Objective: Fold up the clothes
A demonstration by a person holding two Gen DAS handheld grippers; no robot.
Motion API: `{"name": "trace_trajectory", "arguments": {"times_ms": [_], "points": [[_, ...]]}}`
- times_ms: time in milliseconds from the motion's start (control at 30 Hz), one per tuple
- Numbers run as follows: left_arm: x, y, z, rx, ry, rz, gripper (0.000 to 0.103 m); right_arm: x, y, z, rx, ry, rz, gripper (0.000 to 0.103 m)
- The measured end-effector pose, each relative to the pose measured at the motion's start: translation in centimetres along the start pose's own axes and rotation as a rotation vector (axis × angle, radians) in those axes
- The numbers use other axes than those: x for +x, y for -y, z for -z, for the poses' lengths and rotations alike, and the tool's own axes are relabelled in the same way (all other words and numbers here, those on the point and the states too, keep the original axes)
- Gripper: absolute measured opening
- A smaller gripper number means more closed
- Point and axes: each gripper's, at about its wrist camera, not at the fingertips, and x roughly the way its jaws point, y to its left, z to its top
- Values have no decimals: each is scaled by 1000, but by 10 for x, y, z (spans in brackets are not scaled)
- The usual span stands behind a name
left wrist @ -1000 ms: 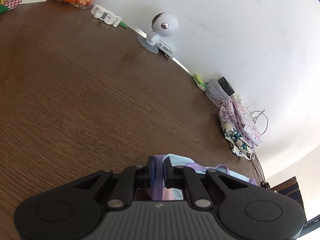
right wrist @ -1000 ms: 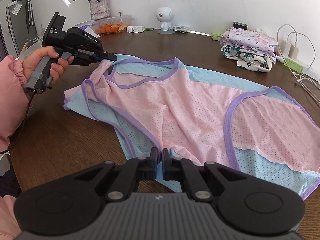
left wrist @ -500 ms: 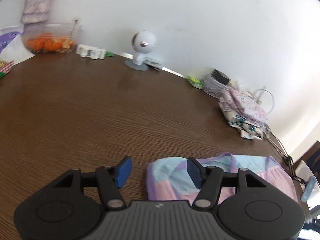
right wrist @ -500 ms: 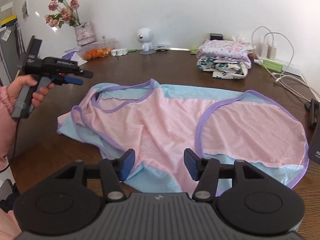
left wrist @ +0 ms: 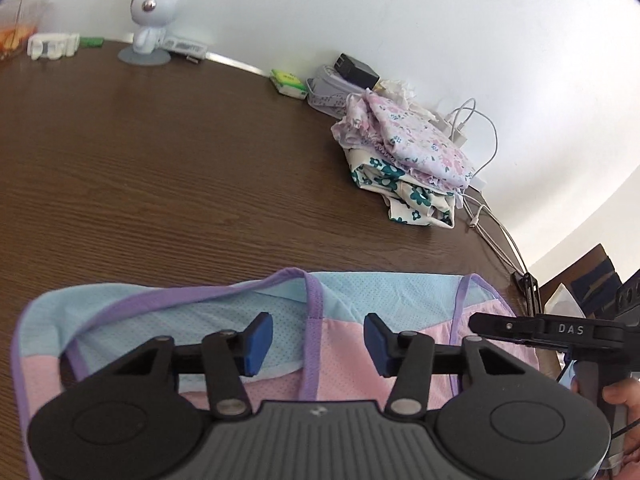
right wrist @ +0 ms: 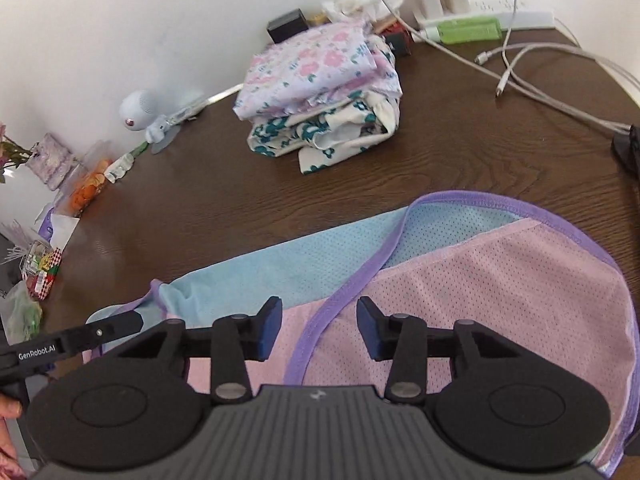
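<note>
Beneath both sets of tongs, left [left wrist: 318, 342] and right [right wrist: 318, 328], each released and just narrowing: pink-and-blue garment [right wrist: 500, 300], ungripped.

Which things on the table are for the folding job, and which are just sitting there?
For the job:
- pink and blue top
- folded flowery clothes pile
- left gripper, jaws open
- right gripper, jaws open

Just lying about:
- little white robot toy
- white cables
- green box
- tub of orange food
</note>
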Motion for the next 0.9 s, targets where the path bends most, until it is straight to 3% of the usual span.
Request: {"name": "trace_trajectory", "arguments": {"times_ms": [233, 300, 400, 567, 733, 833, 900], "points": [[25, 3, -13, -2, -14, 0, 43, 18, 8, -4, 49, -17, -43, 34], [30, 2, -15, -10, -15, 1, 31, 21, 10, -7, 67, -16, -46, 20], [34, -3, -17, -38, -12, 8, 15, 23, 16, -9, 105, -18, -63, 14], [34, -10, -14, -56, 3, 10, 5, 23, 19, -9, 117, -13, -79, 0], [21, -14, -13, -70, 47, 36, 4, 9, 13, -15, 105, 54, -101, 0], [15, -17, -14, -83, 63, 54, 4, 10, 11, -19, 103, 34, -83, 1], [14, -18, -14, -86, 62, 60, 4, 13, 11, -18, 111, 5, -61, 9]]}}
